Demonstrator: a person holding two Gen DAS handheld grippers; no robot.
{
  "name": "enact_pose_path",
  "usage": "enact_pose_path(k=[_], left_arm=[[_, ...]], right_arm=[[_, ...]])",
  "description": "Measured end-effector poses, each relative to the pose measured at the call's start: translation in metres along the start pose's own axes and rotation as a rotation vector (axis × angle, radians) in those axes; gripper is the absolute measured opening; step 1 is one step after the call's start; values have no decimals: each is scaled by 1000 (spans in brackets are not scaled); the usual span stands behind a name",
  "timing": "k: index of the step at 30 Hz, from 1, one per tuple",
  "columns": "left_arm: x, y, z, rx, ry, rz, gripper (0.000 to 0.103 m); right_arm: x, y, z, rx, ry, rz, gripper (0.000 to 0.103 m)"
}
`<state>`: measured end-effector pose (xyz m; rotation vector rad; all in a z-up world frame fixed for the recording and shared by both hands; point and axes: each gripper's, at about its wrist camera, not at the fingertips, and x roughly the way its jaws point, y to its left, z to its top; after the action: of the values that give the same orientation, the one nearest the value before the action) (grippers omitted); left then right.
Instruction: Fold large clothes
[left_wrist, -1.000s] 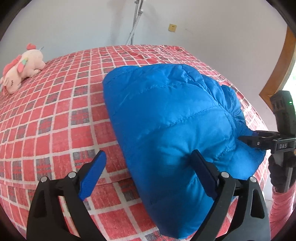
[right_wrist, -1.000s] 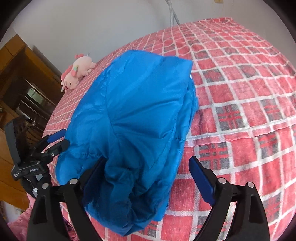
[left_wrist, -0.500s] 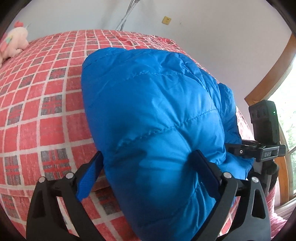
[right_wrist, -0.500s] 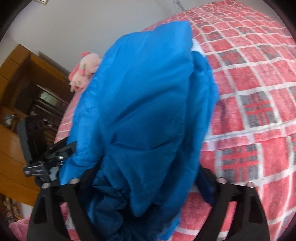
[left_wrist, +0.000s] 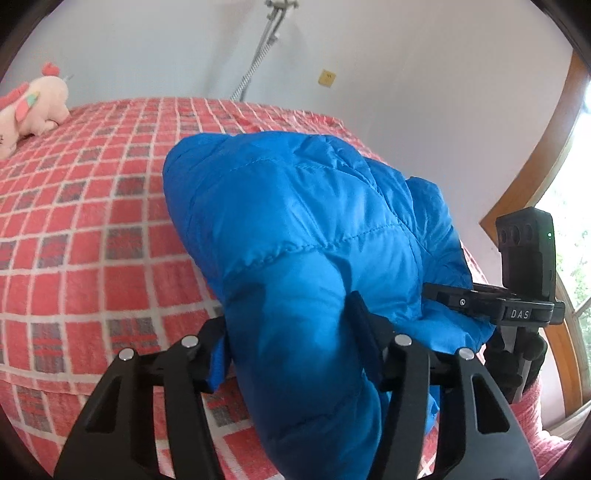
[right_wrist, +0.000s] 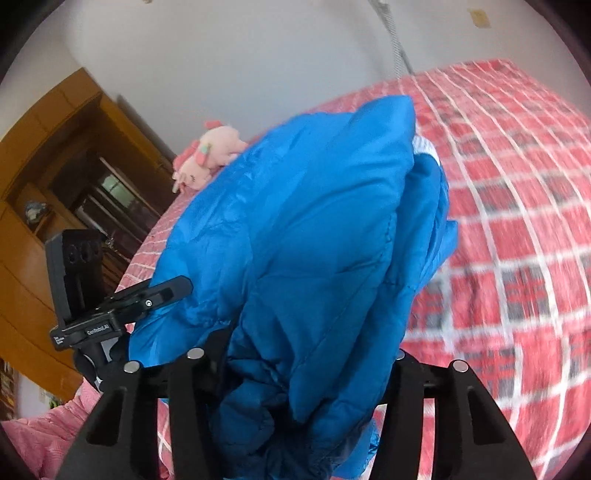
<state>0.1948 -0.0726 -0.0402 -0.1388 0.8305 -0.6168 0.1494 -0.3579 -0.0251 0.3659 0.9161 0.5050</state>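
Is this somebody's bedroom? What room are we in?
Most likely a bedroom. A bed with a red checked bedspread fills the view, a pink plush toy lies on it, and a wooden wardrobe stands beside it. The blue puffy jacket is being folded on the bed.

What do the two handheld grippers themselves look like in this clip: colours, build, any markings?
Both are matte black plastic with slotted finger arms and silver rivets. The left gripper has blue finger pads. The right gripper carries white "DAS" lettering and a boxy black module with a green light. No cables or sleeves are visible.
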Motion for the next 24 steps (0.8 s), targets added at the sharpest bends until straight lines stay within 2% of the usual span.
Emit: enact_pose_path(k=[5, 8, 13, 15, 19, 20, 21, 24], left_arm=[[-29, 19, 9, -20, -100, 74, 54], [-40, 42, 15, -50, -127, 123, 54], [-34, 84, 13, -76, -104, 204, 54], [-23, 101, 7, -99, -82, 196, 58], [-20, 99, 3, -67, -95, 214, 64], [-20, 97, 3, -60, -92, 221, 65], [-21, 96, 3, -64, -86, 220, 66], [-28, 100, 3, -103, -71, 204, 72]], right_arm=[[23, 27, 28, -90, -7, 46, 51], [48, 41, 47, -139, 11, 76, 51], [103, 52, 62, -191, 68, 81, 51], [122, 44, 61, -171, 92, 66, 55], [122, 32, 59, -120, 119, 83, 60], [120, 31, 58, -108, 124, 82, 63], [117, 30, 58, -97, 125, 77, 68], [101, 30, 55, -86, 111, 69, 71]])
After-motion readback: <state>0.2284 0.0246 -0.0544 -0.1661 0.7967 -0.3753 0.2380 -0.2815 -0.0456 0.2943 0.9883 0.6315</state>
